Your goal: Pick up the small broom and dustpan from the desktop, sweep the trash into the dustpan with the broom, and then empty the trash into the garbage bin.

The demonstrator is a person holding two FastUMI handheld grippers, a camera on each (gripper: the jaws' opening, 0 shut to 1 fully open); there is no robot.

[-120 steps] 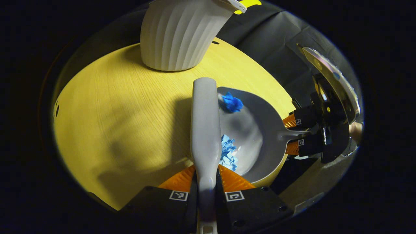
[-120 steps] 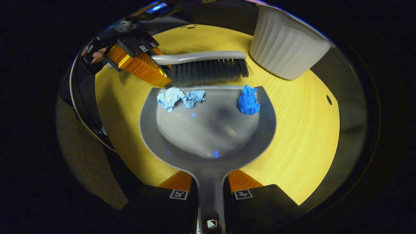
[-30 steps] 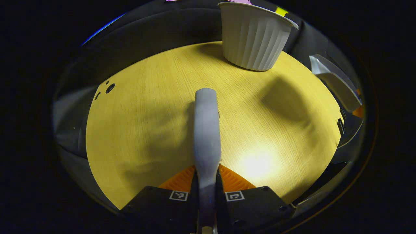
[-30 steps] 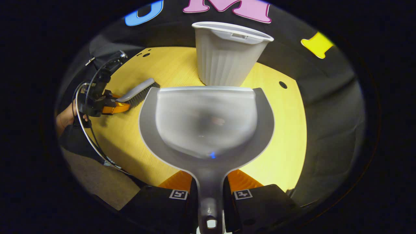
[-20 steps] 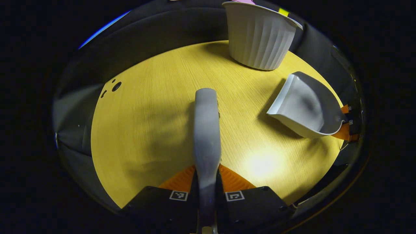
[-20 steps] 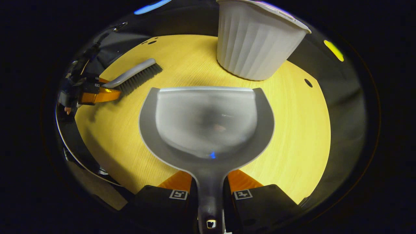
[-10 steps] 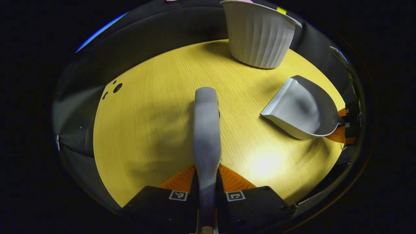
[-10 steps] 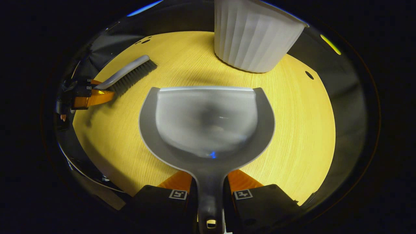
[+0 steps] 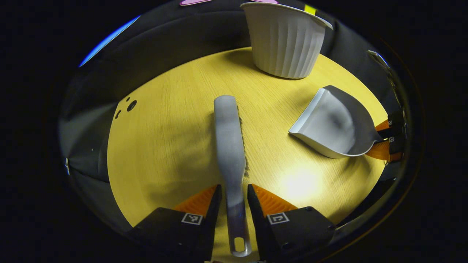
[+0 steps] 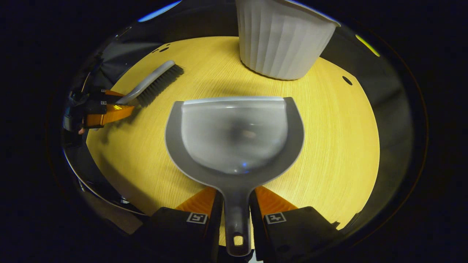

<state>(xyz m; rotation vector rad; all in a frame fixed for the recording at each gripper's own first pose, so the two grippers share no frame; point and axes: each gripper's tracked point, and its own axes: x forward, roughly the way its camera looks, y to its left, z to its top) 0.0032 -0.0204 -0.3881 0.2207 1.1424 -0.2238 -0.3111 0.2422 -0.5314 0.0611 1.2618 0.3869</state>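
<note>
A round table (image 9: 164,146) with a pale yellow wood-grain top carries a white ribbed plastic garbage bin (image 9: 284,40), which stands upright near the table's far edge. In the left gripper view, a small grey plastic broom (image 9: 229,146) lies flat on the table, nearer than the bin, its long back pointing toward the bin and its dark bristles just showing along one side. The broom's handle, ending in a hanging hole, runs back between the two fingers of the left gripper (image 9: 234,199), which stand parted with a narrow gap on each side of the handle, so the gripper is open and not pressing on it. To the side of the bin, a grey plastic dustpan (image 9: 331,122) with a shallow scoop rests on the table, its open lip turned toward the broom. In the right gripper view, the same dustpan (image 10: 234,138) sits flat with its lip facing the bin (image 10: 283,36) and nothing in its scoop. Its short handle lies between the fingers of the right gripper (image 10: 236,204), which are also slightly parted, open around the handle. Off to the side of the bin, the broom (image 10: 153,82) lies on the table in front of the left gripper (image 10: 109,107).
</note>
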